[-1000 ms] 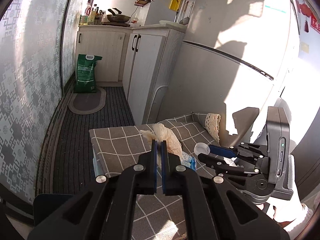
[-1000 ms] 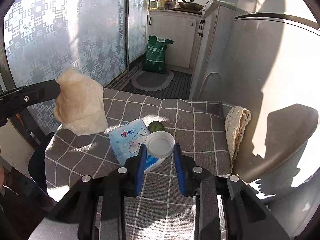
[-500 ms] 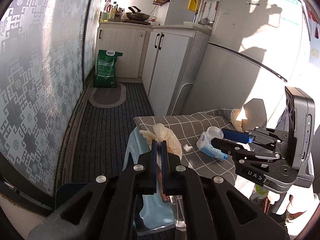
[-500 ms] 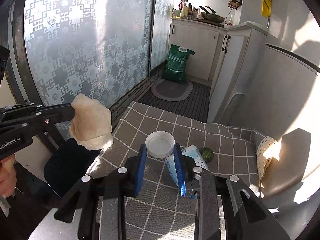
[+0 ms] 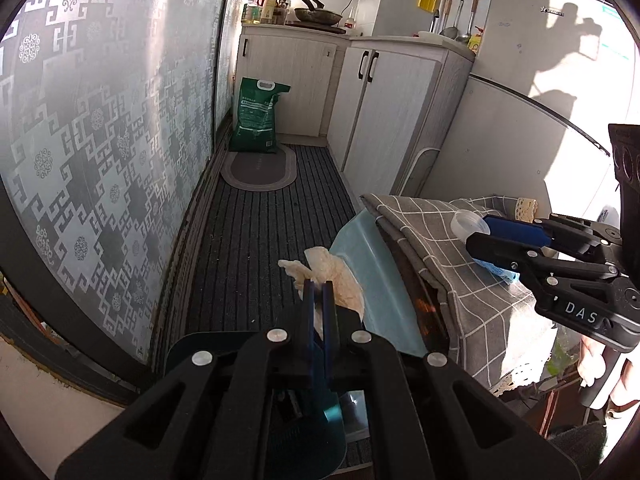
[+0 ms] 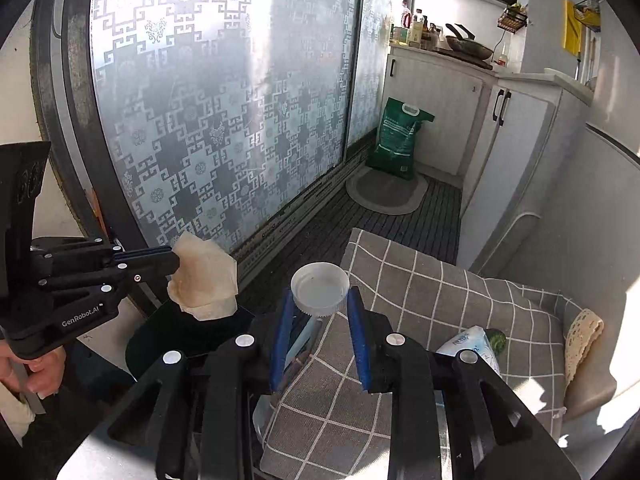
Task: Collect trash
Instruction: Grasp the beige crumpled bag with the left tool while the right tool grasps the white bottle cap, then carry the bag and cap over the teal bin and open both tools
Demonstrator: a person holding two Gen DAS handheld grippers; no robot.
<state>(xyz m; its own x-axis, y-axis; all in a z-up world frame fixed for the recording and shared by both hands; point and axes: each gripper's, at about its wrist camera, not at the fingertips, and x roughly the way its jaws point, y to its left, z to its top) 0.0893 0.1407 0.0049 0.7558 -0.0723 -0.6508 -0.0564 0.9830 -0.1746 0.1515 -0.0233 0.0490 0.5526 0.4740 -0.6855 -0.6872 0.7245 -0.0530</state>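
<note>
Hanging in the left gripper (image 5: 317,285)'s clenched jaws, the crumpled tissue (image 6: 204,280) is held above the dark bin (image 6: 180,334); the white cap (image 6: 320,286) is pinched by the right gripper (image 6: 320,312).

Crumpled paper tissue (image 5: 334,276), smooth white plastic lid (image 6: 320,289), checked woven tablecloth (image 6: 432,292)

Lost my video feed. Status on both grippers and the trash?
Left gripper shut on crumpled tissue. Right gripper shut on white cap. Dark bin below tissue, nothing blocking.
</note>
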